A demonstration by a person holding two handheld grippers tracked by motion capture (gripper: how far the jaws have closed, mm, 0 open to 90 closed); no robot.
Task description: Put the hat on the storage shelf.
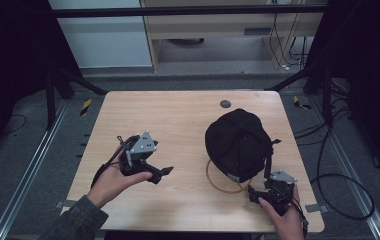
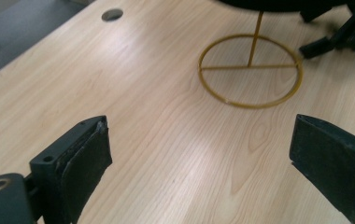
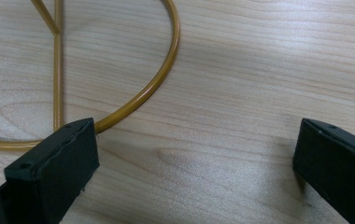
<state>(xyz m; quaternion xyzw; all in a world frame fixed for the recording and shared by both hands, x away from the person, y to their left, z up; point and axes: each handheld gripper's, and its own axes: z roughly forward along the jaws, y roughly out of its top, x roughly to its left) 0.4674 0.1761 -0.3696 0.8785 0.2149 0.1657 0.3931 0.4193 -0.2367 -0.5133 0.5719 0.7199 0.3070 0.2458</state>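
A black cap [image 1: 238, 142] sits on top of a gold wire stand, whose ring base [image 1: 217, 186] rests on the wooden table [image 1: 178, 120]. My left gripper [image 1: 162, 173] is held left of the cap, open and empty, pointing at the stand. In the left gripper view its jaws [image 2: 201, 135] stand wide apart, with the ring base [image 2: 250, 105] and upright rod [image 2: 255, 37] beyond them. My right gripper [image 1: 252, 195] is low at the front right, just beside the ring. It is open [image 3: 196, 135], with its left jaw close to the ring [image 3: 175, 46].
A round grommet hole [image 1: 225, 104] lies in the table behind the cap. The right gripper [image 2: 348, 32] shows in the left gripper view near the ring. Cables [image 1: 338, 190] trail on the floor to the right. Bare wood spreads across the table's left and middle.
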